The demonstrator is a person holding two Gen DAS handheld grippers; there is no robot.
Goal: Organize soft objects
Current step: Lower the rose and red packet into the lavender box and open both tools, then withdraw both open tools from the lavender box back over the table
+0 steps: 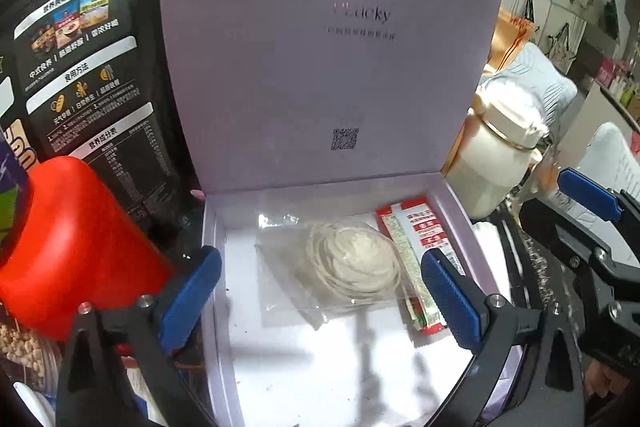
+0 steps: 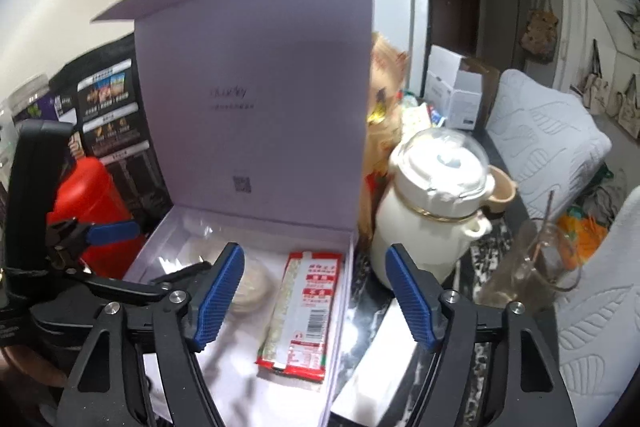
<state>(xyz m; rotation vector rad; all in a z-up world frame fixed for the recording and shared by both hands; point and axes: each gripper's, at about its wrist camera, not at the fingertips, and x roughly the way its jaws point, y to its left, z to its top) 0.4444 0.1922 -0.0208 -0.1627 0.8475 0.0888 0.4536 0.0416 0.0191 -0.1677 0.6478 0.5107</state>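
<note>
The lavender box point(image 1: 216, 307) is sitting on the dark marbled tabletop point(image 2: 368, 291) with its hinged lid point(image 1: 320, 47) standing upright at the back, probably so that both claws can be reaching in from the front. Two soft things are already lying on its white floor: a clear bag of pale round pads point(image 1: 352, 263) toward the middle, and a red-and-white sachet point(image 2: 300, 311) lying lengthwise along the right wall, just beside the bag. The left claw point(image 1: 324, 291) is hovering over the box with its jaws spread wide and nothing between them. The right claw point(image 2: 316, 295) is also gaping wide and empty, straddling the box's right wall. A red canister point(image 1: 80, 239) and a black printed pouch point(image 1: 88, 67) are crowding the box's left side, while a white lidded jar point(image 2: 432, 223) is standing to its right. The raised lid is hiding whatever lies directly behind it, the box's near edge is being cut off by the claws, and the bag's exact contents are too blurred to identify.
</note>
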